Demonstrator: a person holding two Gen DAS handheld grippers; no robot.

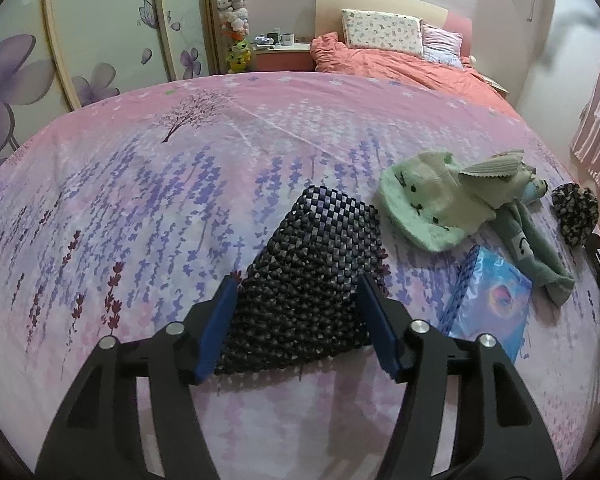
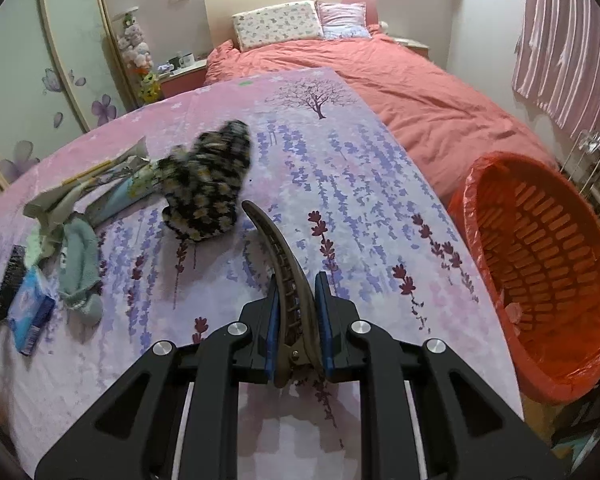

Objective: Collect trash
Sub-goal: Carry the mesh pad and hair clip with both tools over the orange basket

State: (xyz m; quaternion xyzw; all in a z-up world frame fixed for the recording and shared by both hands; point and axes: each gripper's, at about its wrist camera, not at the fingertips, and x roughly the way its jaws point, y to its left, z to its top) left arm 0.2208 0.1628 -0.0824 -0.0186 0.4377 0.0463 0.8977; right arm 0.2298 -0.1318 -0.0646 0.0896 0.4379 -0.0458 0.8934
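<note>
A bed covered by a pink and purple flowered sheet [image 1: 140, 184] fills both views. In the left wrist view, the left gripper [image 1: 298, 286] stands about half open over a black beaded mat [image 1: 312, 280] lying on the sheet; the mat sits between the blue pads, and whether they touch it cannot be told. To the right of the mat lie a pale green knitted hat [image 1: 424, 208], a blue packet [image 1: 488, 292], a grey-green sock [image 1: 540, 256] and a black and white fuzzy cloth [image 1: 576, 212]. In the right wrist view, the same blue packet [image 2: 30, 312] and sock [image 2: 80, 264] lie at the left edge, with the fuzzy cloth [image 2: 212, 184] nearer the middle. The right gripper [image 2: 296, 284] is clenched on a brown hair clip [image 2: 280, 260], whose curved tip rises above the sheet. At the far right, beside the bed, stands an orange slotted basket [image 2: 540, 264] lined with a thin orange bag.
</note>
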